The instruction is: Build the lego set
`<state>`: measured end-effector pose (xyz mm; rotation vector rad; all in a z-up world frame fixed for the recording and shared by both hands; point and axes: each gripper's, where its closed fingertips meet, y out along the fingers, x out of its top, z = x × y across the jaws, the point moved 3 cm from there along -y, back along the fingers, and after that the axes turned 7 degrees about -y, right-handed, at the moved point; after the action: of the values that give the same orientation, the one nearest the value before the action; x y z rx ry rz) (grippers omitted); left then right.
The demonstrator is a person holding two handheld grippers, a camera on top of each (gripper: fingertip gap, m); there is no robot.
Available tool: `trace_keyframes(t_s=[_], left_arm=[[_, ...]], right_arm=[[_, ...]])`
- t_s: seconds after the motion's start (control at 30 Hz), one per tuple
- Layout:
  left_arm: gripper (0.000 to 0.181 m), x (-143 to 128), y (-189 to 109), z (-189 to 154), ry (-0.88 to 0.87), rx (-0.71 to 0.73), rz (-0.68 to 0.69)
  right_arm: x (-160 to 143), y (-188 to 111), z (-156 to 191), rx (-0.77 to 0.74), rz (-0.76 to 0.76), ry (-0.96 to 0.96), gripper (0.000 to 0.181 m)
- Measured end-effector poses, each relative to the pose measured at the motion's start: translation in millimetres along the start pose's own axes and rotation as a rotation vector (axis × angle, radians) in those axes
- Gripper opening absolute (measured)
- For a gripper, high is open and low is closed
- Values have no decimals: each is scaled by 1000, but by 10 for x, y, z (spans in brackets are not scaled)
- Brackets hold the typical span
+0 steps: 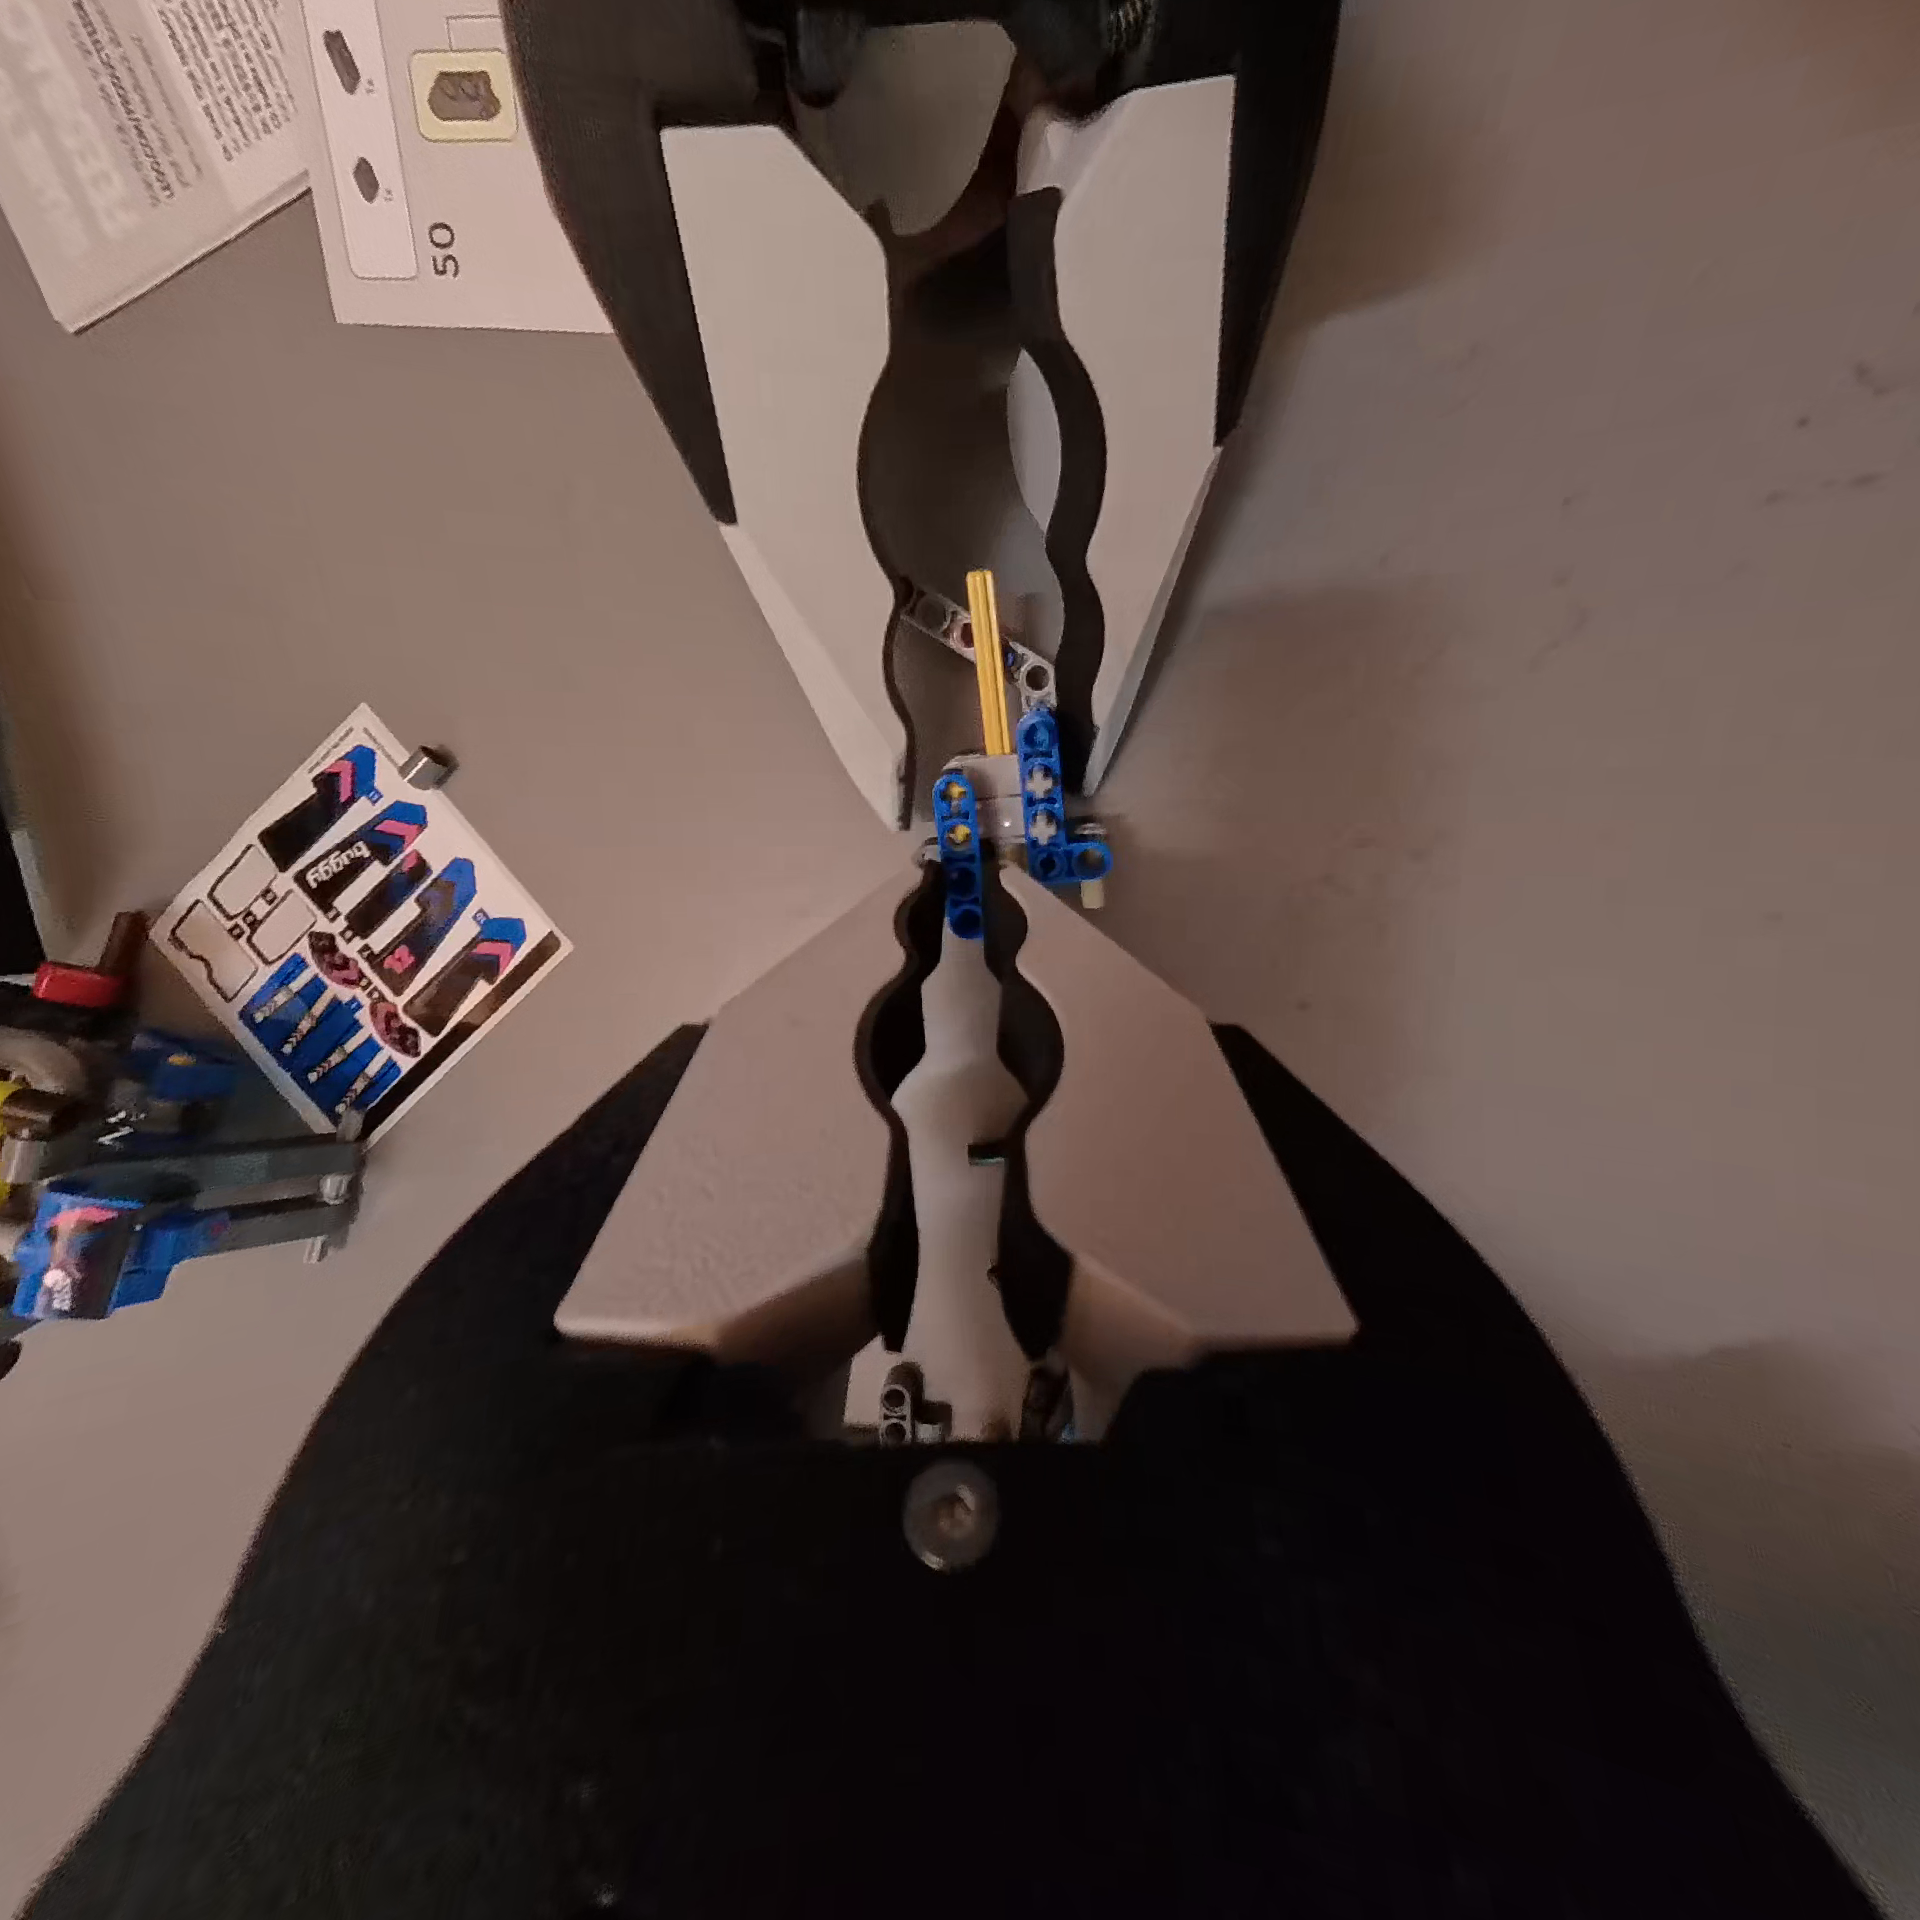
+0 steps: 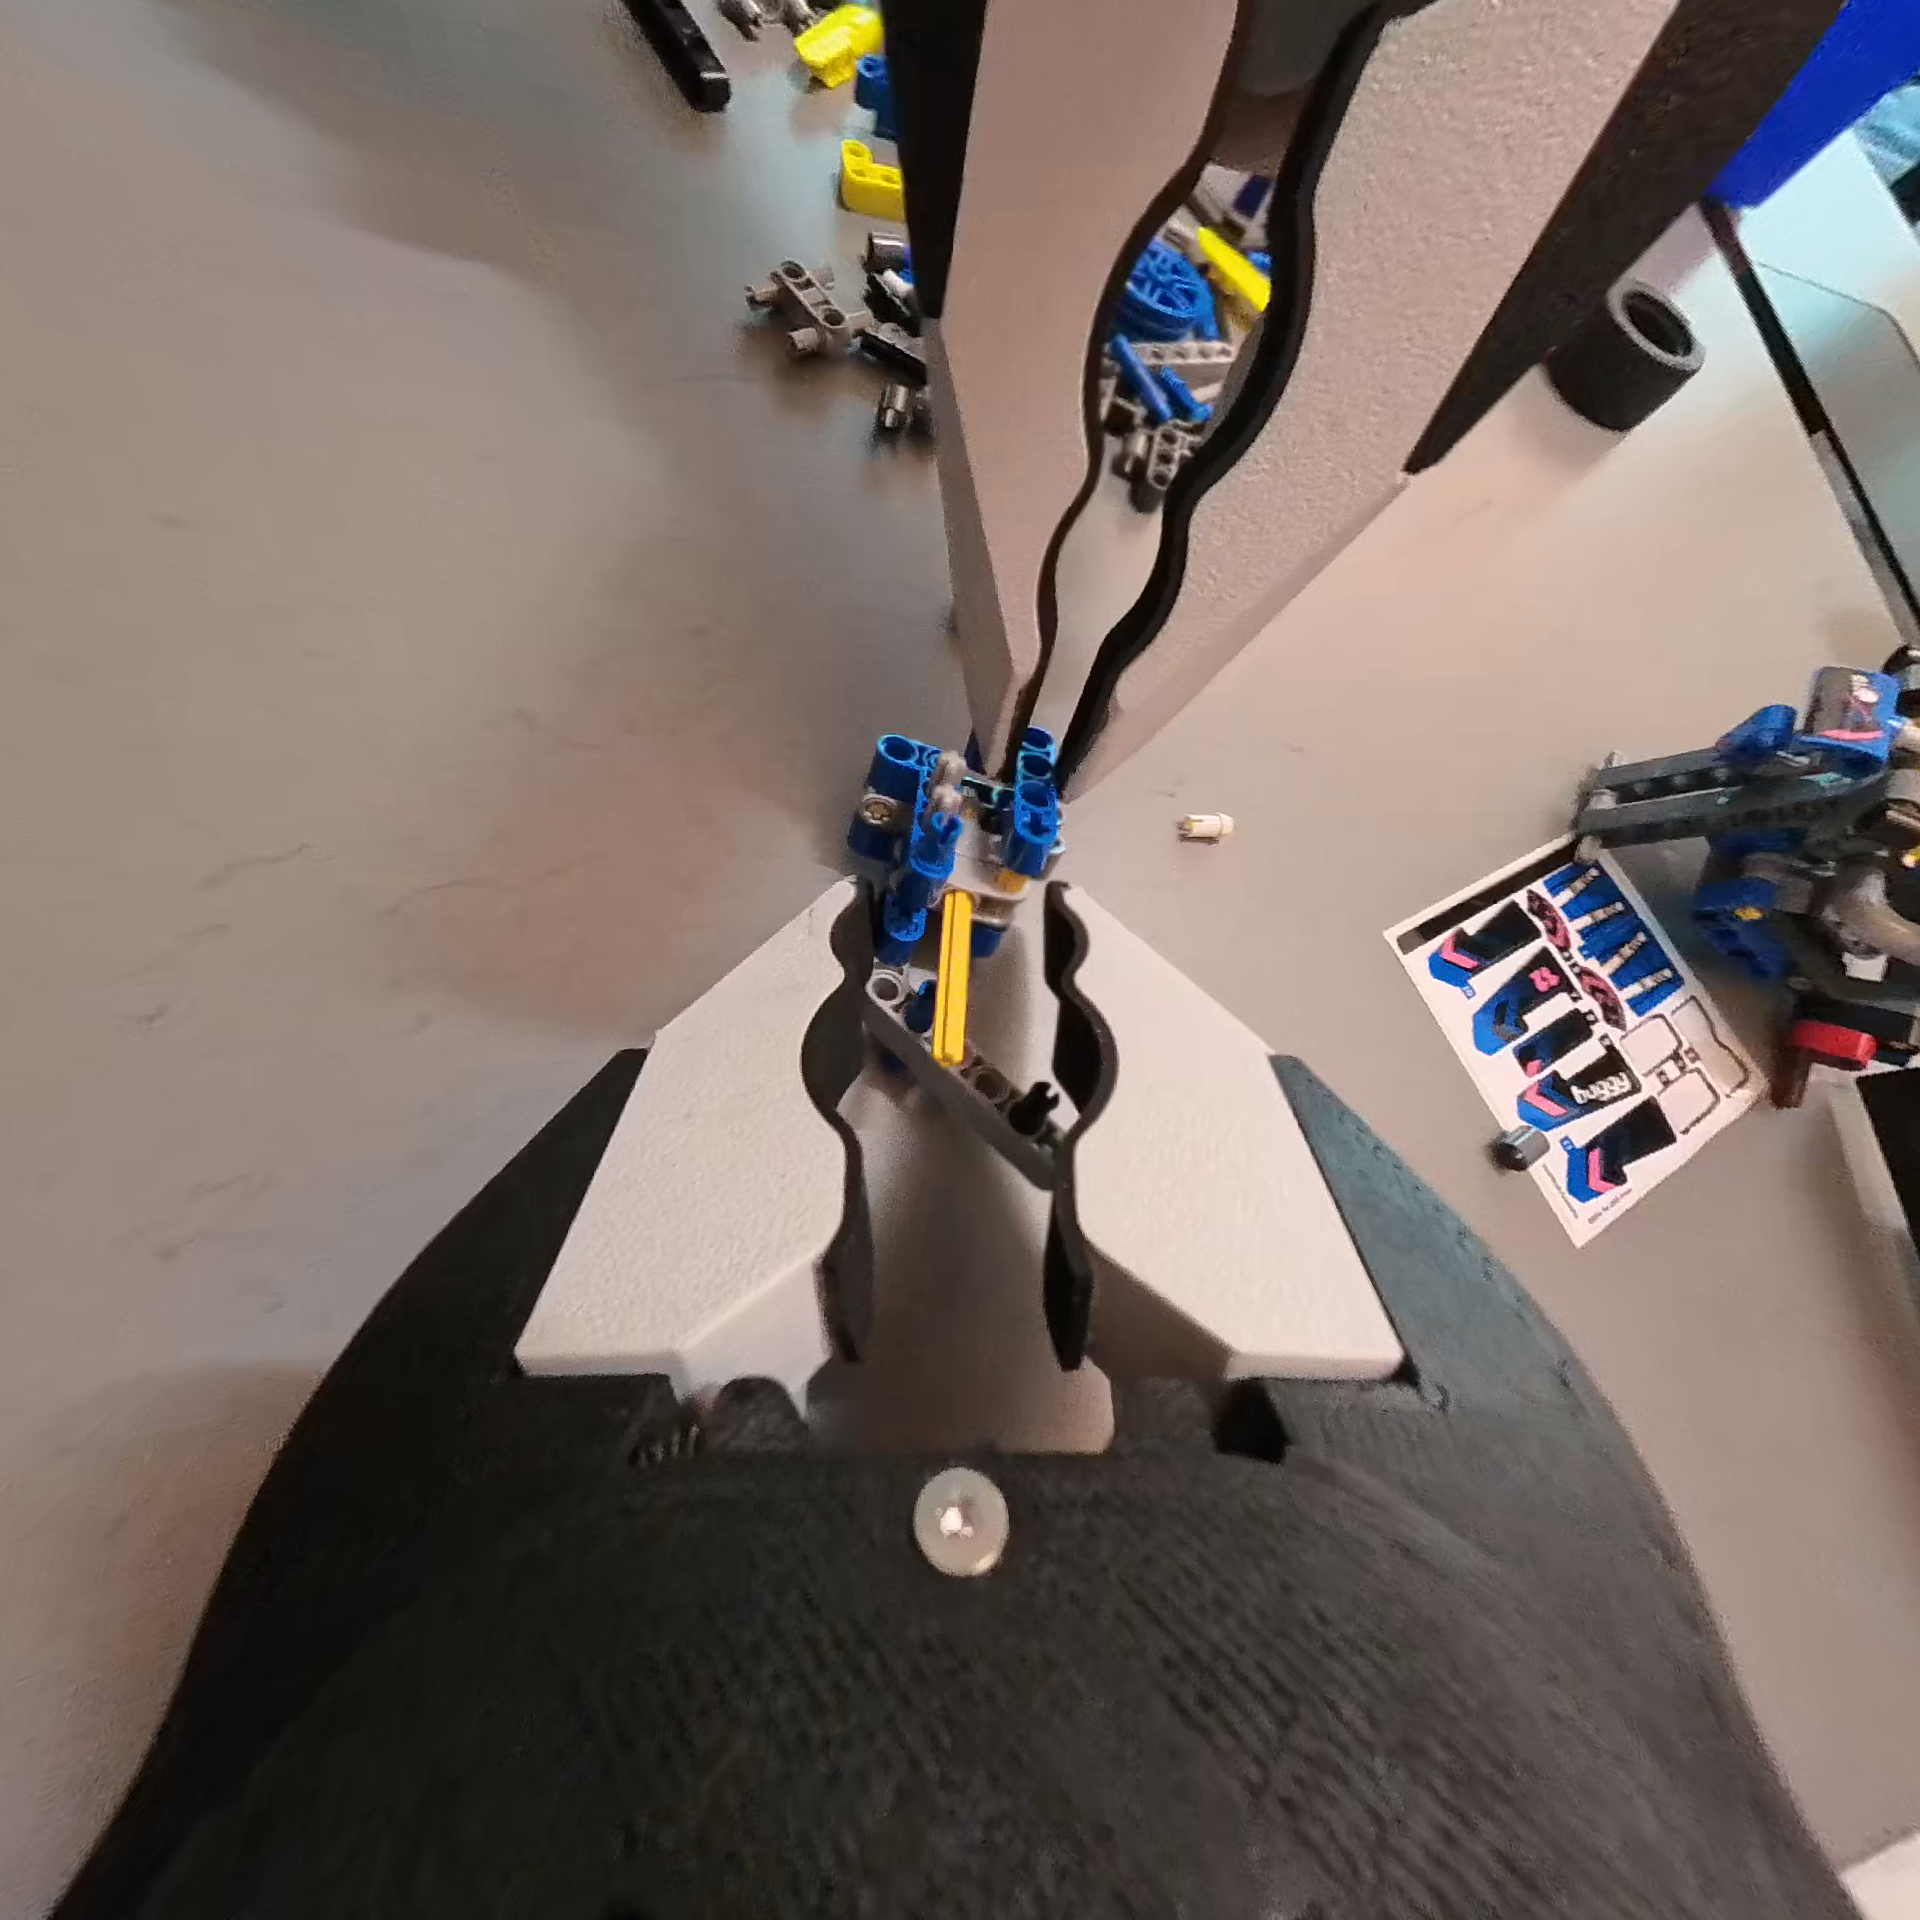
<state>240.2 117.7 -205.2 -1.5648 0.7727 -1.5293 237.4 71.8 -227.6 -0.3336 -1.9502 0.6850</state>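
Observation:
A small sub-assembly [image 1: 1013, 810] of blue beams, a grey beam and a yellow axle [image 1: 987, 665] is held above the table between both grippers. My left gripper [image 1: 961, 883] is shut on the tip of a blue beam [image 1: 966, 899]. My right gripper [image 2: 956, 904] is shut on the grey beam [image 2: 971, 1075], which spans its jaws, with the yellow axle [image 2: 954, 977] lying across it. The right gripper [image 1: 997, 784] comes in from the top of the left wrist view. The left gripper [image 2: 1034, 753] comes in from the top of the right wrist view and pinches the blue part [image 2: 1029, 800].
A sticker sheet [image 1: 358, 925] [image 2: 1569, 1029] lies beside a partly built blue buggy [image 1: 125, 1195] [image 2: 1818, 862]. Instruction pages [image 1: 416, 177] lie at the far left. Loose parts [image 2: 831, 301], a black tyre [image 2: 1626, 353] and a small tan pin [image 2: 1205, 826] lie on the table. Only a small space, under 4 cm, lies between the two pairs of fingers.

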Motion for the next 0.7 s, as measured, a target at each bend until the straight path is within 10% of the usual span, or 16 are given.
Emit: trace_keyframes(t_s=[0.7], left_arm=[[0, 19, 11, -55, -51, -72, -86]], right_arm=[[-5, 3, 41, 35, 2, -7, 27]])
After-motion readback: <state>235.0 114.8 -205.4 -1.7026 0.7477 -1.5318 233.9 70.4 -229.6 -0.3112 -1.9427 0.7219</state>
